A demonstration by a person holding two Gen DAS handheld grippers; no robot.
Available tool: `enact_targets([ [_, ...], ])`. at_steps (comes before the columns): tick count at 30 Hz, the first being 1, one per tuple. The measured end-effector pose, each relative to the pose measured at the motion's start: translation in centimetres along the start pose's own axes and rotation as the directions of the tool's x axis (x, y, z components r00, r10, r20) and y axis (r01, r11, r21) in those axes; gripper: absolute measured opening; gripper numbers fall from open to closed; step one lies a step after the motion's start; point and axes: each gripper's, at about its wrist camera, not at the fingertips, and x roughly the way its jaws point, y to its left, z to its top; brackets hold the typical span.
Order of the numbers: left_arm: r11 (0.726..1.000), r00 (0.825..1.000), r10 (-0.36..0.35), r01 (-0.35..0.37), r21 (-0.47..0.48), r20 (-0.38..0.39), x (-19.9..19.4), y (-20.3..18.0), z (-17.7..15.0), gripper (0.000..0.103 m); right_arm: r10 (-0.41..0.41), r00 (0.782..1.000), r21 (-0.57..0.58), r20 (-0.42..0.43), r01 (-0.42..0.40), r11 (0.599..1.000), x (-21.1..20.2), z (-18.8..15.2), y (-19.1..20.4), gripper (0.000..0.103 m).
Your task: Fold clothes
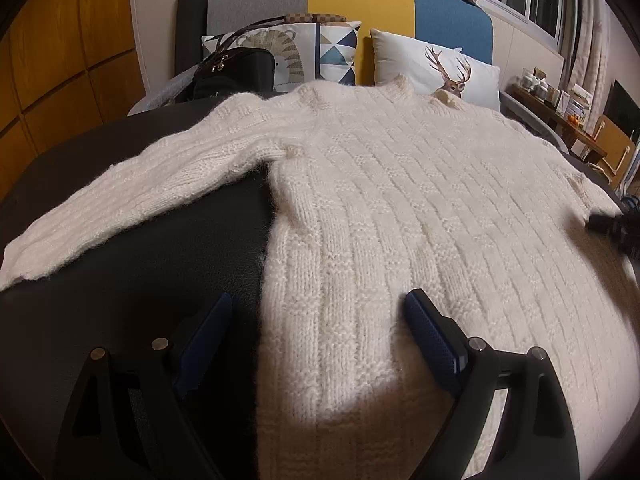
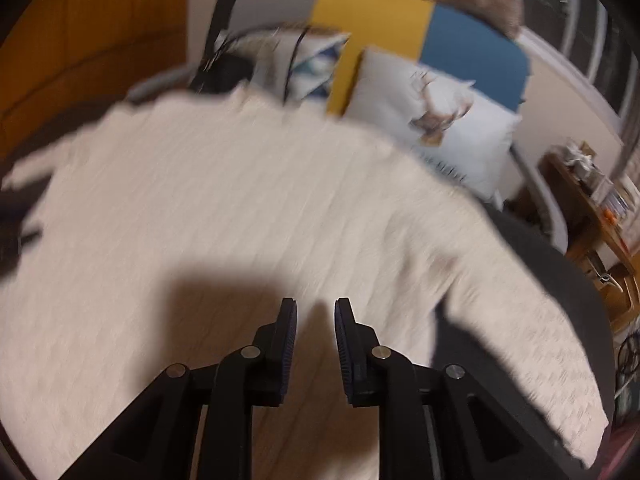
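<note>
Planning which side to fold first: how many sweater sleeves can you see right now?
2. One sleeve lies stretched out to the left over the dark table. The other sleeve hangs down at the right edge. The sweater lies flat between them; neither is folded yet.

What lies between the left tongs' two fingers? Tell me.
In the left wrist view, the left tongs stand open over the sweater's side edge, beside black table.
</note>
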Motion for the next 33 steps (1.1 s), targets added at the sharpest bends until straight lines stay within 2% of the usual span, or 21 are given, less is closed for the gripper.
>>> enact_targets([
  [3, 1.000, 1.000, -0.003, 0.003, -0.002, 0.000, 0.0, 0.1, 0.0, 0.090, 0.010, 1.000, 0.091, 0.019, -0.012, 0.996, -0.1, -1.8, -1.4, 0.024],
  [7, 1.000, 1.000, -0.004, 0.004, 0.003, -0.002, 0.1, 0.1, 0.1, 0.090, 0.041, 0.998, 0.254, 0.049, -0.052, 0.966, -0.6, -3.4, -4.1, 0.025],
  [10, 0.998, 1.000, 0.004, -0.004, 0.061, -0.003, -0.2, 0.2, 0.2, 0.092, 0.026, 0.999, 0.302, 0.035, -0.035, 0.953, -1.8, -4.0, -4.7, 0.025],
  [11, 0.996, 1.000, 0.015, -0.014, 0.087, -0.003, -0.4, 0.3, 0.2, 0.095, 0.031, 0.998, 0.324, 0.048, -0.045, 0.945, -2.8, -4.4, -4.8, 0.025],
  [13, 0.990, 0.999, 0.037, -0.036, 0.137, -0.003, -1.0, 0.6, 0.4, 0.096, 0.055, 0.994, 0.375, 0.099, -0.088, 0.923, -5.2, -5.3, -4.9, 0.025],
  [15, 0.994, 1.000, 0.016, -0.018, 0.111, 0.015, -2.5, 1.1, 0.5, 0.095, 0.060, 0.992, 0.372, 0.114, -0.099, 0.923, -7.4, -6.5, -4.1, 0.024],
  [18, 0.996, 0.991, -0.068, 0.060, 0.072, 0.112, -5.7, 0.7, 0.0, 0.095, 0.053, 0.995, 0.350, 0.079, -0.078, 0.934, -9.4, -8.4, -2.9, 0.024],
  [21, 0.989, 0.989, -0.092, 0.077, 0.126, 0.118, -7.3, -1.6, -0.4, 0.095, 0.093, 0.994, 0.421, 0.064, -0.111, 0.900, -10.1, -10.5, -2.8, 0.025],
  [23, 0.979, 0.994, -0.064, 0.045, 0.201, 0.090, -6.9, -3.2, -1.2, 0.095, 0.113, 0.990, 0.468, 0.087, -0.141, 0.873, -10.6, -11.6, -2.9, 0.025],
  [25, 0.956, 0.998, -0.014, -0.007, 0.292, 0.069, -6.0, -4.8, -2.2, 0.095, 0.161, 0.978, 0.473, 0.131, -0.204, 0.857, -11.0, -12.3, -2.5, 0.025],
  [27, 0.933, 0.995, 0.018, -0.053, 0.357, 0.100, -5.2, -5.4, -3.2, 0.097, 0.183, 0.977, 0.455, 0.109, -0.213, 0.865, -10.5, -12.6, -1.8, 0.025],
  [30, 0.932, 0.993, 0.006, -0.048, 0.360, 0.115, -5.0, -3.9, -3.1, 0.103, 0.189, 0.980, 0.425, 0.063, -0.198, 0.883, -9.7, -13.3, -0.9, 0.025],
  [31, 0.931, 0.993, 0.002, -0.046, 0.361, 0.120, -4.9, -3.5, -3.0, 0.103, 0.183, 0.980, 0.420, 0.077, -0.198, 0.885, -9.9, -13.4, -0.9, 0.025],
  [33, 0.935, 0.997, 0.010, -0.038, 0.353, 0.082, -5.3, -3.1, -2.2, 0.103, 0.194, 0.977, 0.442, 0.091, -0.215, 0.871, -10.4, -13.6, -1.2, 0.025],
])
